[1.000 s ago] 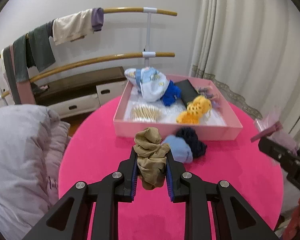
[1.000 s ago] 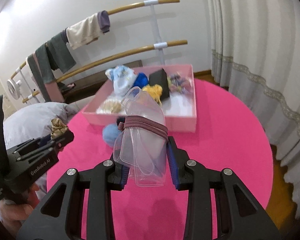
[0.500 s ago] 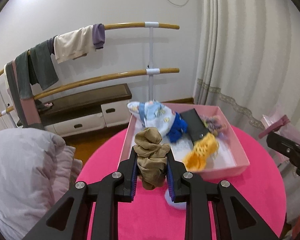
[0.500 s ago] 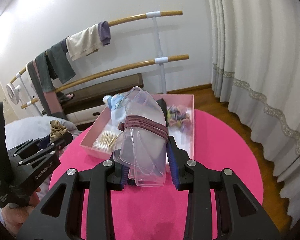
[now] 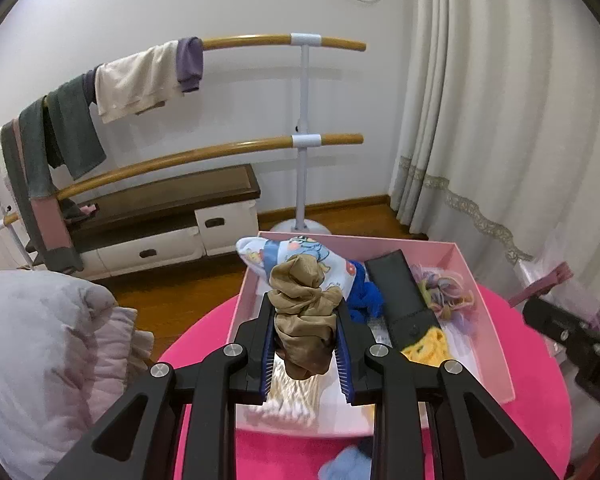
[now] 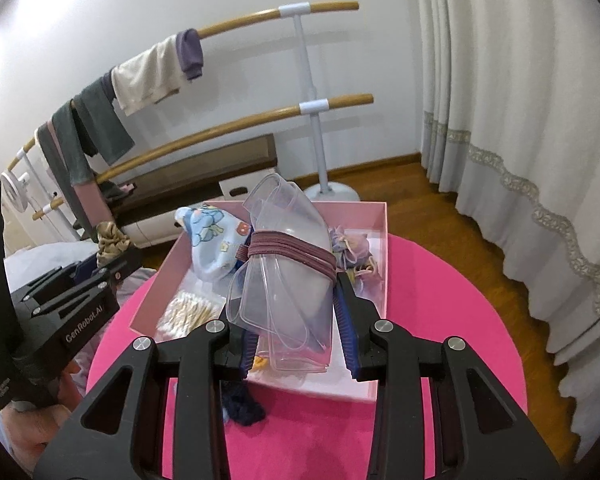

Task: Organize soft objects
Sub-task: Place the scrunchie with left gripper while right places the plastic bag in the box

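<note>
My left gripper [image 5: 303, 340] is shut on a tan scrunchie [image 5: 303, 316] and holds it above the near left part of a pink box [image 5: 496, 344]. My right gripper [image 6: 296, 320] is shut on a clear plastic bundle bound with a mauve elastic band [image 6: 288, 276], above the box's near side [image 6: 356, 394]. The box holds a printed blue cloth [image 6: 216, 240], cotton swabs [image 5: 292, 396], a black case [image 5: 404, 300], a yellow item [image 5: 424, 346] and pastel hair ties [image 5: 444, 292]. A light blue item [image 5: 346, 464] and a dark blue item [image 6: 242, 402] lie on the table before the box.
The box stands on a round pink table [image 6: 440, 320]. A grey quilt [image 5: 40, 360] lies to the left. Behind are a wooden bar rack with hung clothes [image 5: 140, 76], a low cabinet [image 5: 160, 224] and curtains [image 5: 500, 120] on the right.
Both grippers have moved forward and up over the pink box, each still holding its item. The box now sits right under the fingers.
</note>
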`<control>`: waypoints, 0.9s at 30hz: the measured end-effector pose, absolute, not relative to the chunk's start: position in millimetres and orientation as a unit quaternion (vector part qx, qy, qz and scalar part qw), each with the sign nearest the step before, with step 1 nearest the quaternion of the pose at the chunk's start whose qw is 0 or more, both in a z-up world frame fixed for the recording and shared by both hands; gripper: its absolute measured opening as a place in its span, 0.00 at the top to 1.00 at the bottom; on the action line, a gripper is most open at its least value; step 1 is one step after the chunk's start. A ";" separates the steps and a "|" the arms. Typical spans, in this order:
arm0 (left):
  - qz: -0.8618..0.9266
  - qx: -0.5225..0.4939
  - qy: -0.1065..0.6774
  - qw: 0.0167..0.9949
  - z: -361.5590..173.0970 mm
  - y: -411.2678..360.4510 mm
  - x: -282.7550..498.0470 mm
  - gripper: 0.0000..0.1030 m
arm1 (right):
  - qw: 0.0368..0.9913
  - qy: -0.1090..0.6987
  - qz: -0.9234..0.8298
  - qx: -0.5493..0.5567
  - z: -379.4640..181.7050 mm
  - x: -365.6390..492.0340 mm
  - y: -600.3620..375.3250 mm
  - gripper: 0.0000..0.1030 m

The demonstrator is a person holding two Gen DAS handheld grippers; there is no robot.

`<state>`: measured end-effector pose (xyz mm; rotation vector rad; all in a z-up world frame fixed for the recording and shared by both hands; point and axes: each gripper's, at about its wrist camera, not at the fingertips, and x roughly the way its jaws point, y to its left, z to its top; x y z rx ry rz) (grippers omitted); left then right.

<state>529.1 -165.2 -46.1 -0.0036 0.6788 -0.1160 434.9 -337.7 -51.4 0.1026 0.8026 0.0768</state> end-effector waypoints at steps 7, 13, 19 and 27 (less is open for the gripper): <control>-0.064 0.000 0.358 0.932 -58.7 -180.9 587.2 0.76 | 0.909 0.412 0.030 0.053 -70.8 460.8 -345.3 0.69; -0.068 0.000 0.372 0.926 -66.6 -187.7 624.7 0.76 | 0.902 0.427 0.024 0.054 -83.0 473.6 -350.6 0.69; -0.069 0.004 0.383 0.921 -75.5 -194.5 653.8 0.76 | 0.896 0.440 0.023 0.053 -92.4 482.0 -351.0 0.69; -0.061 0.015 0.375 0.925 -75.9 -199.3 652.6 0.11 | 0.892 0.446 0.017 0.068 -99.2 485.9 -358.6 0.42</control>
